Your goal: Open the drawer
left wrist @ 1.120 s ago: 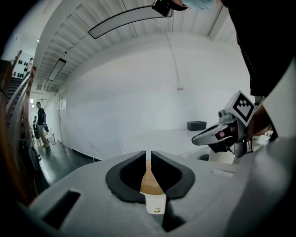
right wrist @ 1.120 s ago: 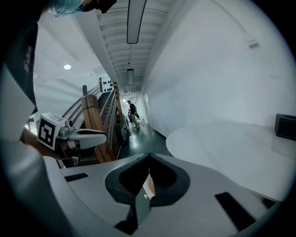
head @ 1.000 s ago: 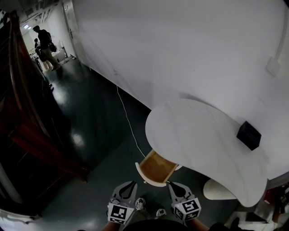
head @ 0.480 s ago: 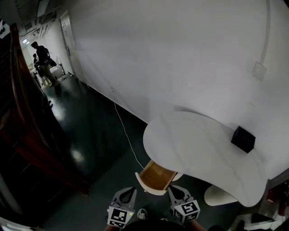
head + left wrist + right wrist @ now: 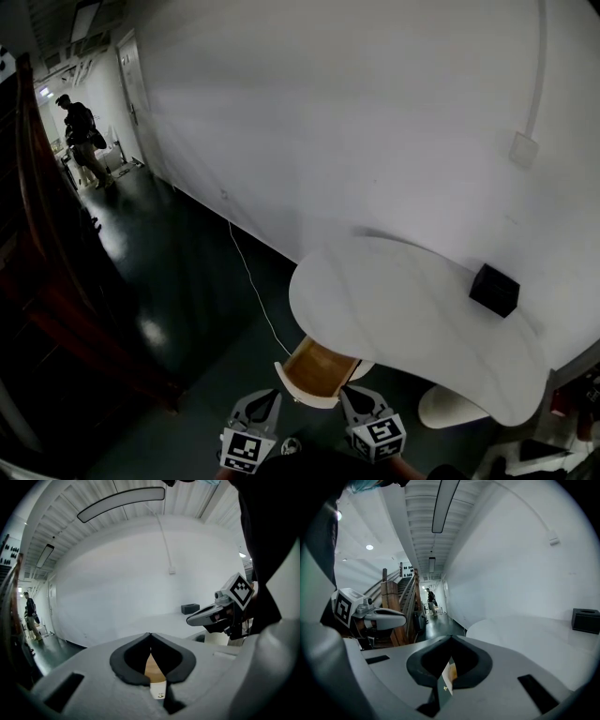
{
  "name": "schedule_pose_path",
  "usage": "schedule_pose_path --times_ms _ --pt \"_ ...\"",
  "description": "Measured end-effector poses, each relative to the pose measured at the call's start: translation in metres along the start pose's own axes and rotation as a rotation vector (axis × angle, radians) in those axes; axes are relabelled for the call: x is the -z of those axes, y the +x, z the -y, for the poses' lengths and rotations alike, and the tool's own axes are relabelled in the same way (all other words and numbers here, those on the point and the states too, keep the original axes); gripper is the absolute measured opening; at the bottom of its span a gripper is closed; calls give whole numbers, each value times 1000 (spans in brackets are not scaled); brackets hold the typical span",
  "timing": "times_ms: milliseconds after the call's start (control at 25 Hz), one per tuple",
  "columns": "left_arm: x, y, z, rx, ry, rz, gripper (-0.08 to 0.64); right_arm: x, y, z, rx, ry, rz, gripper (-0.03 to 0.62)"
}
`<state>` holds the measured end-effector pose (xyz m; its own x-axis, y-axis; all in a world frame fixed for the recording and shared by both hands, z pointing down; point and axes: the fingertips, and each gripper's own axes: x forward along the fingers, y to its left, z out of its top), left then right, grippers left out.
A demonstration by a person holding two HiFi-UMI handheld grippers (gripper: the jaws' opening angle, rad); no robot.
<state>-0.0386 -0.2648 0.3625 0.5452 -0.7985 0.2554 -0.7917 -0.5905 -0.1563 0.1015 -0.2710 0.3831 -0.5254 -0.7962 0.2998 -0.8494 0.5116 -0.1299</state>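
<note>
Drawer [image 5: 317, 367] stands pulled out from under the rounded white table [image 5: 403, 309] at lower centre of the head view, its wooden inside showing. Just below its front, the left gripper [image 5: 262, 401] and right gripper [image 5: 357, 397] hang side by side, each with jaws pressed together on nothing. The opening looks essentially done, with at most a further pull left.

grippers: two, left gripper [image 5: 266, 397] and right gripper [image 5: 354, 394]
marker cubes [image 5: 246, 451]: two, one per gripper
drawer [image 5: 317, 367]: one
table [image 5: 403, 309]: one
black box [image 5: 493, 290]: one
wall box [image 5: 521, 150]: one
floor cable [image 5: 251, 281]: one
person [image 5: 79, 141]: one plainly seen
</note>
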Motion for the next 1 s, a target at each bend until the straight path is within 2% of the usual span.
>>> schedule_pose_path --times_ms 800,1000 --pt "9 -2 4 13 -10 -20 18 4 4 -7 -14 -32 -36 2" --pt "12 -3 6 12 -11 -25 18 -2 3 -11 -12 -11 -31 2"
